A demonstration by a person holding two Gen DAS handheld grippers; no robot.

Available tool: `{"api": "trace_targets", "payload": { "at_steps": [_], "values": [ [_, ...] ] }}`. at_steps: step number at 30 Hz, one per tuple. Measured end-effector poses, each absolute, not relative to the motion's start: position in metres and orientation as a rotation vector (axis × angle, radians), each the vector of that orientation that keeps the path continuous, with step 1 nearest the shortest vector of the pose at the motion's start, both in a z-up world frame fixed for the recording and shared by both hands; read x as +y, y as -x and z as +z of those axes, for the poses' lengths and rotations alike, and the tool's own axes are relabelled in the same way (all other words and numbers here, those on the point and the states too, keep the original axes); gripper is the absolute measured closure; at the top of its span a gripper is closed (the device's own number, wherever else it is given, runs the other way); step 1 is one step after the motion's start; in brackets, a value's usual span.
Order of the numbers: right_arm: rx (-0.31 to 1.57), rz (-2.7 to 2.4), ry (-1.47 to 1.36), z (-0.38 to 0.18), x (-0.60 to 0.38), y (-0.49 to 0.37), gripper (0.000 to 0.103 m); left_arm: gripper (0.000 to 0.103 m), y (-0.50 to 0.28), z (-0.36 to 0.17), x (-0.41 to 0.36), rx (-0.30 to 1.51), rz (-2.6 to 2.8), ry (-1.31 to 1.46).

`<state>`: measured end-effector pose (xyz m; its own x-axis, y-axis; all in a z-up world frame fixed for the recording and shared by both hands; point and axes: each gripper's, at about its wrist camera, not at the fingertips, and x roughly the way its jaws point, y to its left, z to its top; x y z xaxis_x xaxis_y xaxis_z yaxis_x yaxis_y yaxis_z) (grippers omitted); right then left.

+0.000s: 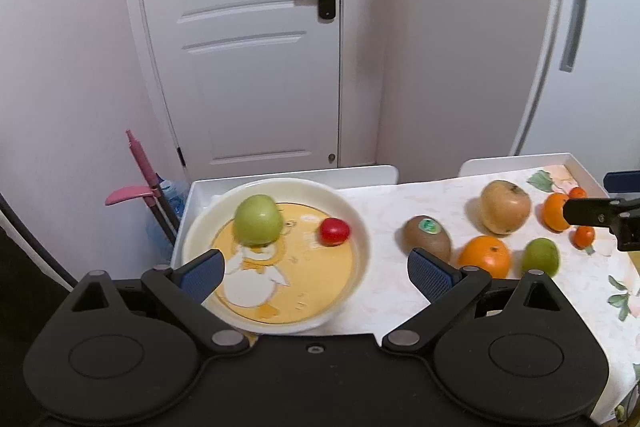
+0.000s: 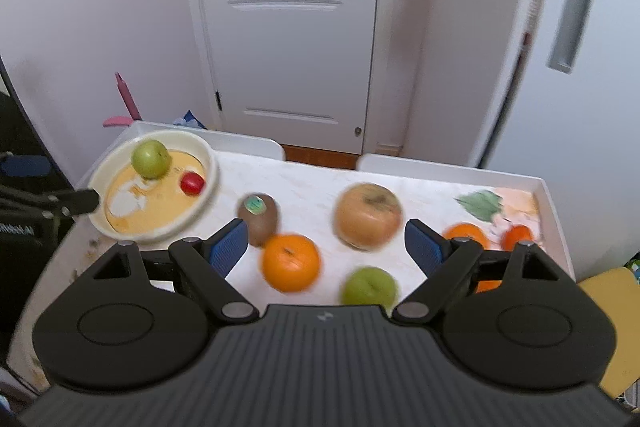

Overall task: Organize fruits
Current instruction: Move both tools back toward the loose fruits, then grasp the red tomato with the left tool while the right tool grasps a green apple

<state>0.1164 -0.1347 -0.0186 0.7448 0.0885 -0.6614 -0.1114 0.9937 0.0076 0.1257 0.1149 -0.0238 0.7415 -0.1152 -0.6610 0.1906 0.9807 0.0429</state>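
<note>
A cream plate [image 1: 352, 211] [image 2: 212, 163] with a duck picture stands at the table's left end. It holds a green apple [image 1: 258, 219] [image 2: 151, 159] and a small red fruit [image 1: 334, 231] [image 2: 192, 183]. On the cloth to its right lie a kiwi [image 1: 427, 238] [image 2: 258, 213], an orange [image 1: 485, 255] [image 2: 291, 263], a brownish round fruit [image 1: 505, 206] [image 2: 368, 215], a smaller green apple [image 1: 541, 257] [image 2: 370, 287] and tangerines [image 1: 556, 211] [image 2: 466, 233]. My left gripper [image 1: 316, 263] hovers open over the plate's near side. My right gripper [image 2: 326, 235] is open above the loose fruit, holding nothing.
The table [image 2: 552, 211] has a raised white rim and a floral cloth. Two white chair backs [image 1: 360, 175] stand at its far edge before a white door [image 1: 248, 47]. A pink mop [image 1: 140, 167] and a water bottle lean at the left; a yellow seat [image 2: 604, 307] is at the right.
</note>
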Motion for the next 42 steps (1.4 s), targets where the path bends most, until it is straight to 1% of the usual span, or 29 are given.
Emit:
{"api": "trace_targets", "payload": {
  "at_steps": [7, 13, 22, 28, 30, 32, 34, 37, 39, 40, 42],
  "values": [
    [0.742, 0.170, 0.059, -0.041, -0.182, -0.105, 0.003, 0.003, -0.096, -0.033, 0.068, 0.728, -0.132, -0.106],
    [0.746, 0.256, 0.083, -0.064, -0.207, -0.106, 0.003, 0.004, -0.075, -0.057, 0.026, 0.738, -0.106, -0.102],
    [0.742, 0.372, 0.094, -0.100, -0.224, -0.117, 0.004, 0.010, -0.063, -0.098, -0.017, 0.746, -0.067, -0.094],
    [0.744, 0.405, 0.076, -0.122, -0.229, -0.129, 0.004, 0.022, -0.065, -0.125, -0.036, 0.761, -0.058, -0.090],
    [0.747, 0.413, 0.070, -0.129, -0.230, -0.131, 0.005, 0.033, -0.067, -0.133, -0.042, 0.768, -0.053, -0.089],
    [0.747, 0.426, 0.076, -0.134, -0.229, -0.133, 0.006, 0.035, -0.068, -0.141, -0.047, 0.775, -0.045, -0.086],
    [0.739, 0.436, 0.097, -0.139, -0.227, -0.132, 0.006, 0.039, -0.069, -0.148, -0.050, 0.780, -0.045, -0.078],
    [0.742, 0.450, 0.096, -0.143, -0.225, -0.133, 0.006, 0.041, -0.070, -0.152, -0.053, 0.779, -0.041, -0.075],
    [0.743, 0.455, 0.095, -0.144, -0.225, -0.135, 0.006, 0.050, -0.071, -0.153, -0.054, 0.774, -0.045, -0.075],
    [0.742, 0.457, 0.096, -0.145, -0.224, -0.136, 0.006, 0.051, -0.071, -0.153, -0.054, 0.769, -0.045, -0.078],
    [0.740, 0.460, 0.098, -0.146, -0.222, -0.138, 0.006, 0.061, -0.072, -0.154, -0.055, 0.764, -0.045, -0.086]
  ]
}}
